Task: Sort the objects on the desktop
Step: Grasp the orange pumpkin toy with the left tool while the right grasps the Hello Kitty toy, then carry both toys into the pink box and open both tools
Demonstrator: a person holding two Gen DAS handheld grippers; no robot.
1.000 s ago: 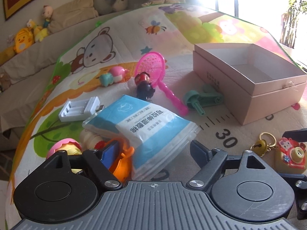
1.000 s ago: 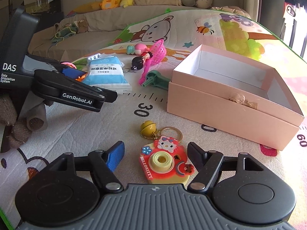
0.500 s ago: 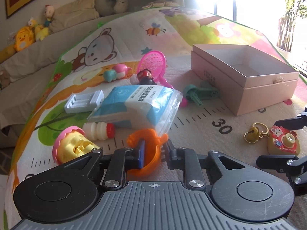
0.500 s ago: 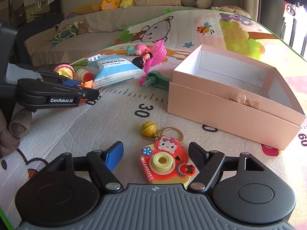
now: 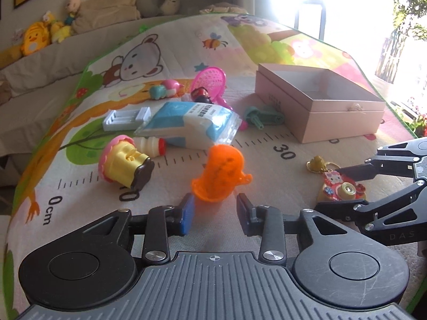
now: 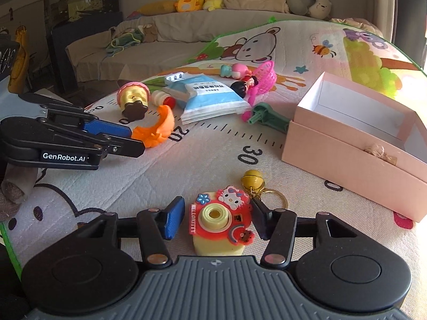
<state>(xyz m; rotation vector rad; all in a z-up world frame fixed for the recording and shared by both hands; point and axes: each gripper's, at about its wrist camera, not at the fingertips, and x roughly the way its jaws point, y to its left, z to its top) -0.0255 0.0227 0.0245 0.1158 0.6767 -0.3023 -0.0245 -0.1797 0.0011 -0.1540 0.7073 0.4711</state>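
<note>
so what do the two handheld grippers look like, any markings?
Both match: the left gripper and right gripper have black linkage arms with silver pivot screws, round black housings and a ribbed grey body. One finger carries a blue pad. The left gripper's side reads "GenRobot.AI" in white; the right's shows "DAS". No cables visible.

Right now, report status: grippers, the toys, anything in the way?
Left gripper just opening, orange toy at its tips, loose. Right gripper just closing around camera keychain, not clamped. Path to pink box free.
</note>
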